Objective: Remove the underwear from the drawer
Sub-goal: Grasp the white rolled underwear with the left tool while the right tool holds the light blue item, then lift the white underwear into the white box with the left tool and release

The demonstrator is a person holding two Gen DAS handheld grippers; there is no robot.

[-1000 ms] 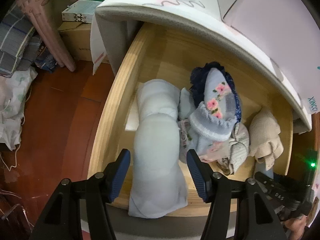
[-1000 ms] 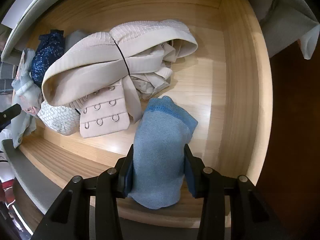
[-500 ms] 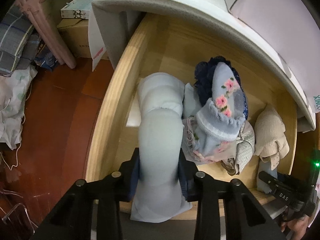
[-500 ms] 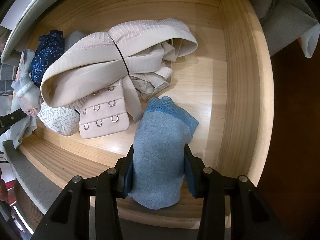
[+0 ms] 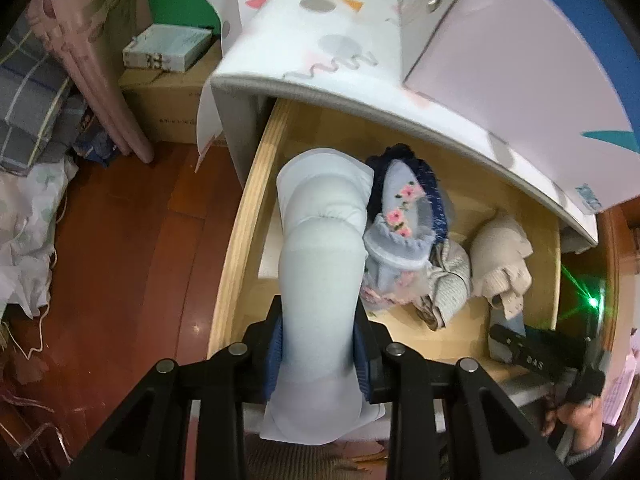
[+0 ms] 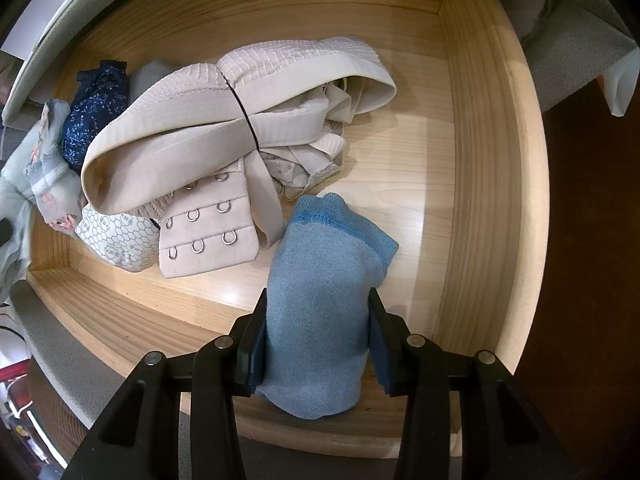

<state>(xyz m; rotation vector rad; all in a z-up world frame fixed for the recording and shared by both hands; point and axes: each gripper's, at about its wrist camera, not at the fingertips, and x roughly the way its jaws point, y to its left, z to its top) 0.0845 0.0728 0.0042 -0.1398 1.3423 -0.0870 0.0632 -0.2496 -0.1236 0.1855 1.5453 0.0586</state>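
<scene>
Bottom centre, the left hand-held gripper [image 5: 318, 354] clenches the pale blue underwear [image 5: 320, 264], hanging above the drawer [image 5: 236, 240]; the right hand-held gripper [image 6: 316, 344] clamps the blue underwear [image 6: 324, 280] low inside. Extraction step: next, lift both clear over the front rim, beyond the beige bra [image 6: 224, 120].

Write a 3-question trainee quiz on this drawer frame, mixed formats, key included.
1. True or false: the left gripper has its jaws shut on the pale blue folded cloth roll.
2. What does the right gripper hold? A) beige hook-and-eye bra B) mid-blue knit folded cloth C) nothing
3. Fill in: the navy speckled fabric bundle lies inside the light wooden ____.

Key: 1 true; 2 B; 3 drawer.
</scene>
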